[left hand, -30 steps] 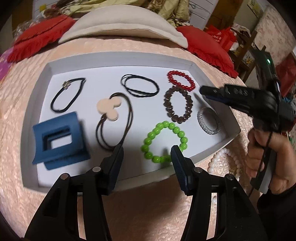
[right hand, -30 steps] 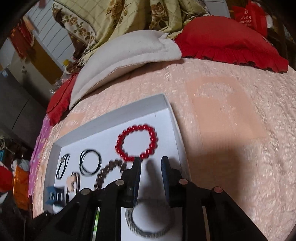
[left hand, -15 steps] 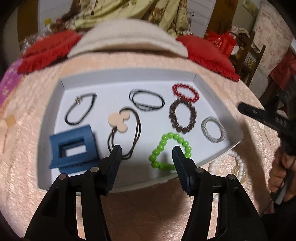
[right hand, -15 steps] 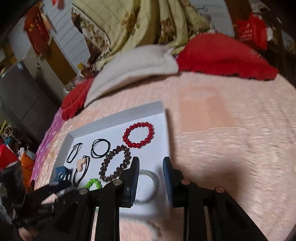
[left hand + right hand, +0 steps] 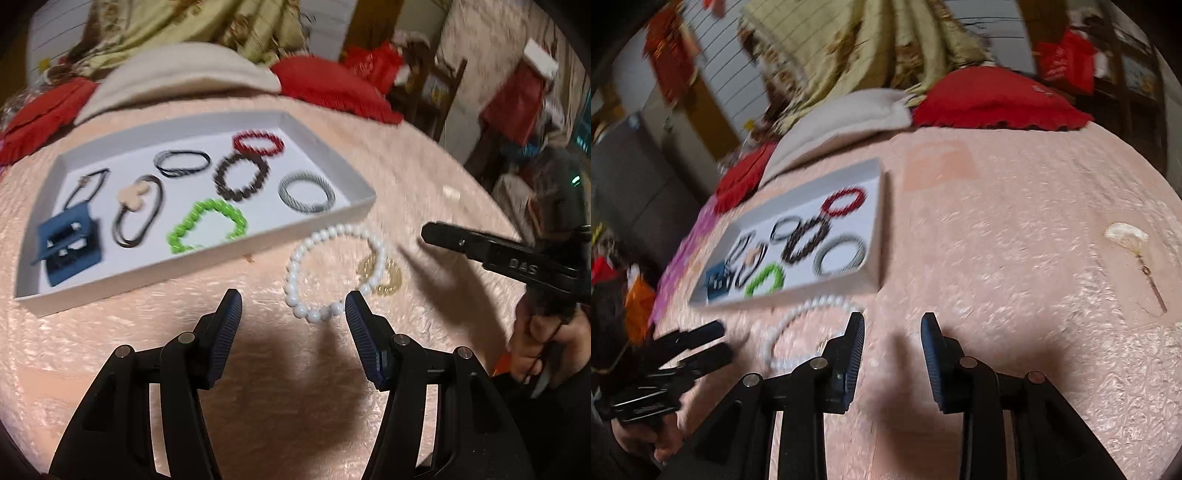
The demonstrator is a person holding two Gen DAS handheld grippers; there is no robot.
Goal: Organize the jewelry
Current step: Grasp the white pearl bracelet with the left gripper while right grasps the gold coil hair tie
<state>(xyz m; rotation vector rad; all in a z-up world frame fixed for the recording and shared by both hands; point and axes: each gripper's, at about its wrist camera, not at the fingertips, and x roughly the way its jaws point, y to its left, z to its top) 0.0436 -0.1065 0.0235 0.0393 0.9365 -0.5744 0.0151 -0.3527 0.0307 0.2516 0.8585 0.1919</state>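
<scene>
- A pink textured bedspread (image 5: 303, 387) covers the whole work surface; a cream pillow (image 5: 184, 74) and a red cushion (image 5: 332, 88) lie at its far edge.
- A shallow white tray (image 5: 325, 155) sits on the bedspread, to the left of both grippers.
- Inside the tray lie a blue hair claw (image 5: 68, 245), a green bead bracelet (image 5: 207, 229), a dark brown bead bracelet (image 5: 242, 181), a red bead bracelet (image 5: 258, 143), a silver bangle (image 5: 306, 192), and several dark hair ties, one with a cream charm (image 5: 135, 192).
- The left gripper (image 5: 293, 306) hovers over the bedspread, jaws spread with nothing between them, having just opened further.
- The right gripper (image 5: 892, 328) also has a gap between its jaws and holds nothing; they have just been opening.
- A white bead bracelet (image 5: 295, 280) lies on the bedspread just outside the tray's near wall, ahead of the left gripper.
- A small gold piece (image 5: 388, 277) lies against the white bracelet's right side.
- A pale shell-like ornament (image 5: 1126, 236) on a thin stem lies well apart, to the right.
</scene>
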